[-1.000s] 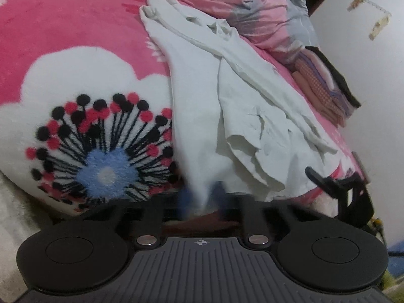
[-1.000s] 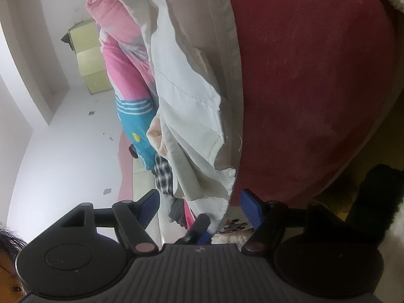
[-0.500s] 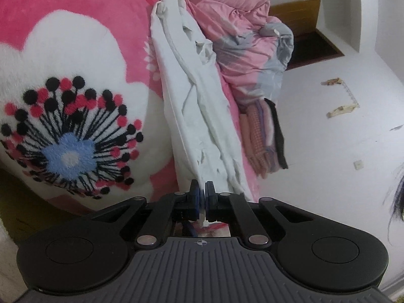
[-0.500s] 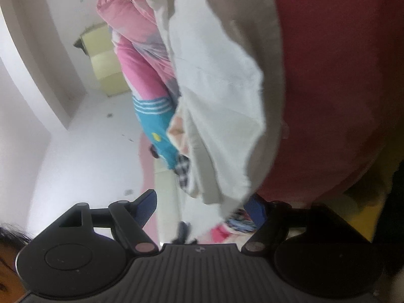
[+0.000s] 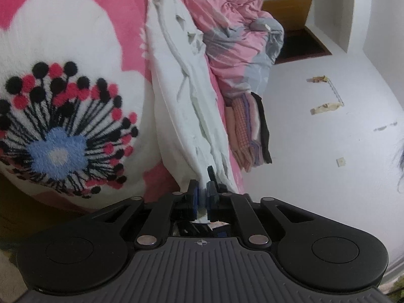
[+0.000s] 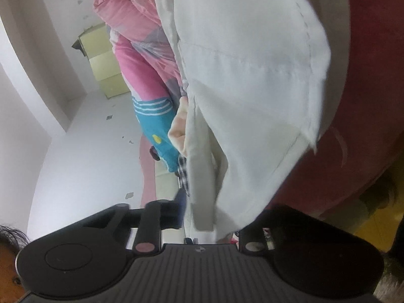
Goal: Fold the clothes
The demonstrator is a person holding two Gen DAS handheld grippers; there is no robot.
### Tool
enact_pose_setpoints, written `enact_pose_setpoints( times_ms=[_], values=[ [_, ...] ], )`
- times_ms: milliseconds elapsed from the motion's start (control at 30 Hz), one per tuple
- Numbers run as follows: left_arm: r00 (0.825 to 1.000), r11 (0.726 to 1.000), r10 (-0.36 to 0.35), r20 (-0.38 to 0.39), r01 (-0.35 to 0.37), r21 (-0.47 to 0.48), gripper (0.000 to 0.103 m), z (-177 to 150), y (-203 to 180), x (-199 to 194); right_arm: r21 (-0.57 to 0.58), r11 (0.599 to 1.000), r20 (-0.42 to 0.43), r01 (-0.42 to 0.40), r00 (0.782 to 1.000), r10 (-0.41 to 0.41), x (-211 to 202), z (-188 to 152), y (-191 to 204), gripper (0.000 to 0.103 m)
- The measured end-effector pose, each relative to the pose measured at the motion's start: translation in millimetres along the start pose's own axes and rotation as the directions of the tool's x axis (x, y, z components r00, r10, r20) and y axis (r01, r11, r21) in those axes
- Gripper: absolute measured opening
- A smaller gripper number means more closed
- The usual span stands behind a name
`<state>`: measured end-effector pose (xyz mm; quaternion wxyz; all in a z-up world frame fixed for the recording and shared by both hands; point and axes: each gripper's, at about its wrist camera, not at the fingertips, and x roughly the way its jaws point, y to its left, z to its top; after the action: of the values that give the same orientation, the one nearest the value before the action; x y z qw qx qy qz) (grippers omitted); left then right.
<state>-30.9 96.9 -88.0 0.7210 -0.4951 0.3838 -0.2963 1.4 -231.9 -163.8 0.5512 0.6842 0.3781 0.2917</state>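
A white garment (image 5: 181,106) is laid lengthwise on a pink blanket (image 5: 75,2) with a large flower print (image 5: 58,151), which covers the bed. The near end of the garment is drawn into the left tongs (image 5: 201,195); a strip of the cloth is seen between the two blue pads (image 5: 193,197), which stand narrowly apart, and the jaws are opening slightly with the cloth between them. A crumpled pink and grey quilt (image 5: 240,38) is seen beside the far half of the garment, and a stack of folded clothes (image 5: 250,131) is placed beside its middle. In the right wrist view, the garment (image 6: 252,88) is seen close up and fills most of the frame, draped over the right tongs (image 6: 209,224). The right jaws are closing with the cloth between them; the fingertips are hidden by the cloth, so a firm grip cannot be confirmed. A blue striped item (image 6: 156,126) and a yellow box (image 6: 103,65) are visible beyond the cloth.
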Motion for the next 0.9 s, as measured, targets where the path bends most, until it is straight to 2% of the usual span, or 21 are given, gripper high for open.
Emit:
enact_pose_setpoints(
  times_ms=[67, 133, 200, 267, 700, 900],
  values=[
    [1.0, 1.0, 0.003, 0.001, -0.003, -0.019, 0.026, 3.8, 4.7, 1.0, 0.003, 1.0, -0.001, 0.006, 1.0, -0.006, 0.2, 0.4, -1.2, 0.012],
    [1.0, 0.999, -0.006, -0.002, 0.006, -0.039, 0.035, 7.8, 9.1, 2.7, 0.002, 1.0, -0.005, 0.01, 1.0, -0.01, -0.1, 0.6, -1.5, 0.01],
    [1.0, 0.998, -0.013, -0.012, 0.012, -0.065, 0.049, 11.5, 13.7, 6.2, 0.002, 1.0, -0.009, 0.013, 1.0, -0.013, -0.4, 0.7, -1.9, 0.009],
    [1.0, 0.996, -0.013, -0.012, 0.012, -0.084, 0.054, 15.1, 17.3, 10.3, 0.002, 1.0, -0.013, 0.017, 1.0, -0.017, -0.7, 0.9, -2.3, 0.008],
    [0.992, 0.973, -0.104, -0.067, 0.088, -0.211, 0.056, 34.6, 32.1, 39.7, 0.0, 1.0, -0.035, 0.019, 0.999, -0.019, -3.4, 0.8, -3.3, 0.007],
    [0.989, 0.969, -0.113, -0.095, 0.089, -0.231, 0.056, 37.1, 30.8, 49.3, -0.001, 1.0, -0.044, 0.002, 0.999, -0.002, -3.1, -0.7, -2.7, 0.007]
  ],
)
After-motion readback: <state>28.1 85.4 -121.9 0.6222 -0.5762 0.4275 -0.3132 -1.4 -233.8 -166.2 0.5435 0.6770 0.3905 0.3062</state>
